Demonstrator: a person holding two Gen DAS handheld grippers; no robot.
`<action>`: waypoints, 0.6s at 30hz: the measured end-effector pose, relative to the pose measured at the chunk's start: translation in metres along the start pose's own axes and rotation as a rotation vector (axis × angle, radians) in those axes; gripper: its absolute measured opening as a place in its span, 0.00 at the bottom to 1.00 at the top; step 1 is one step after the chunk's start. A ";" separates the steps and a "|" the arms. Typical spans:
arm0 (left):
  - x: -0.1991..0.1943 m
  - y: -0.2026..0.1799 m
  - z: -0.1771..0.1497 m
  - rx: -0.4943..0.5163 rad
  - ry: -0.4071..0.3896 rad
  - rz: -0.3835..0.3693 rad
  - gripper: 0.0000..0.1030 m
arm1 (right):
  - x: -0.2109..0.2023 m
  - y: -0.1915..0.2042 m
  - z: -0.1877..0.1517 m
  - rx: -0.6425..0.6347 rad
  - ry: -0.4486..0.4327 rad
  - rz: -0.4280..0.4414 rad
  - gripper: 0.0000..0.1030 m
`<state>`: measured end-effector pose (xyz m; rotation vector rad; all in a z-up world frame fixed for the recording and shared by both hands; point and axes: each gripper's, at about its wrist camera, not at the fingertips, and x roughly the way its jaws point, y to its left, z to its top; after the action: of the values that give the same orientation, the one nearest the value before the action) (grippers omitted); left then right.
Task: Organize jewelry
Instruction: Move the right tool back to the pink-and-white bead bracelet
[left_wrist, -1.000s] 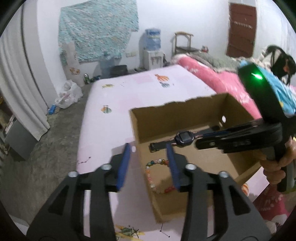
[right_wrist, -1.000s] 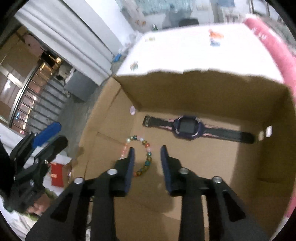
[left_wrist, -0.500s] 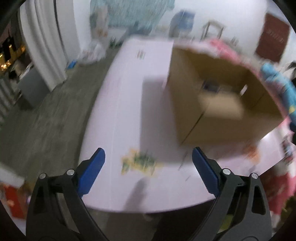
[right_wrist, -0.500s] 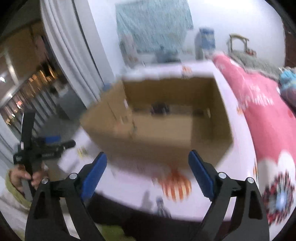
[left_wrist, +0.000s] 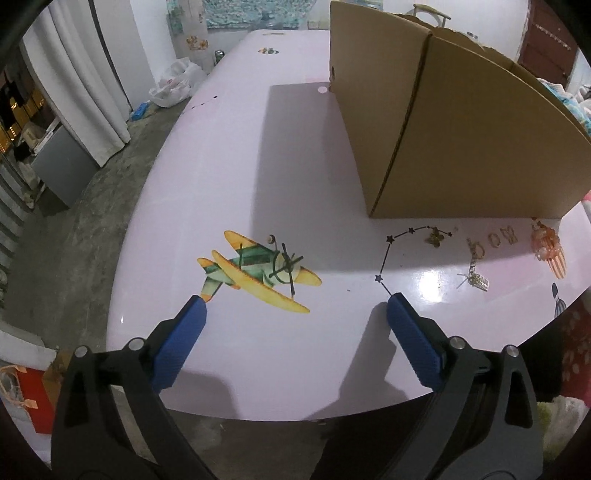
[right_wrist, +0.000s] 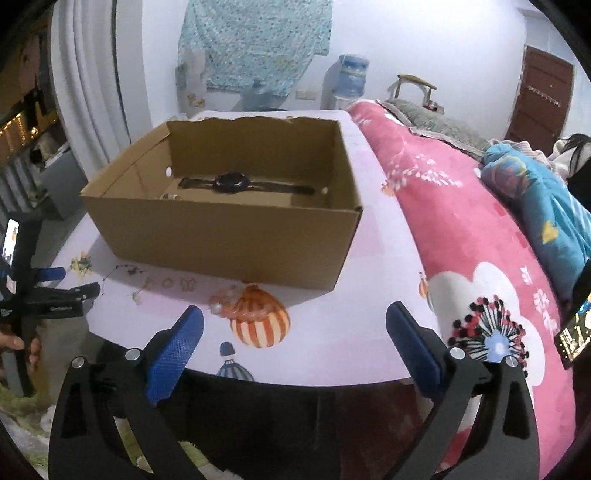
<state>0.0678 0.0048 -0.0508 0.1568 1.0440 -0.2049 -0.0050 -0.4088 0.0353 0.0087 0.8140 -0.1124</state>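
Jewelry pieces: small gold earrings (left_wrist: 436, 236) and a charm (left_wrist: 478, 281) are lying loose on the pink table (left_wrist: 258, 155), just in front of the cardboard box (left_wrist: 461, 136). I'm seeing my left gripper (left_wrist: 295, 308) hanging over the printed airplane (left_wrist: 258, 271), its jaws having just been opening, now standing wide with nothing between them. Pale orange bead bracelet (right_wrist: 231, 301) is sitting at the box's near corner. Wristwatch (right_wrist: 232, 182) is lying flat inside the box. My right gripper (right_wrist: 295, 319) is hanging over the table's near edge, jaws likewise just spread wide, gripping nothing.
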 end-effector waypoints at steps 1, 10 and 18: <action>0.001 -0.001 0.000 0.002 0.000 0.001 0.93 | 0.000 -0.001 0.003 0.003 -0.002 0.006 0.94; 0.005 0.001 0.001 -0.013 0.010 -0.014 0.93 | -0.017 0.012 0.022 -0.092 -0.177 0.041 0.94; 0.008 0.006 0.001 0.010 -0.004 -0.033 0.93 | 0.004 0.031 0.017 -0.078 -0.111 0.157 0.94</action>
<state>0.0741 0.0093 -0.0573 0.1483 1.0419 -0.2406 0.0129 -0.3794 0.0433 -0.0074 0.7032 0.0671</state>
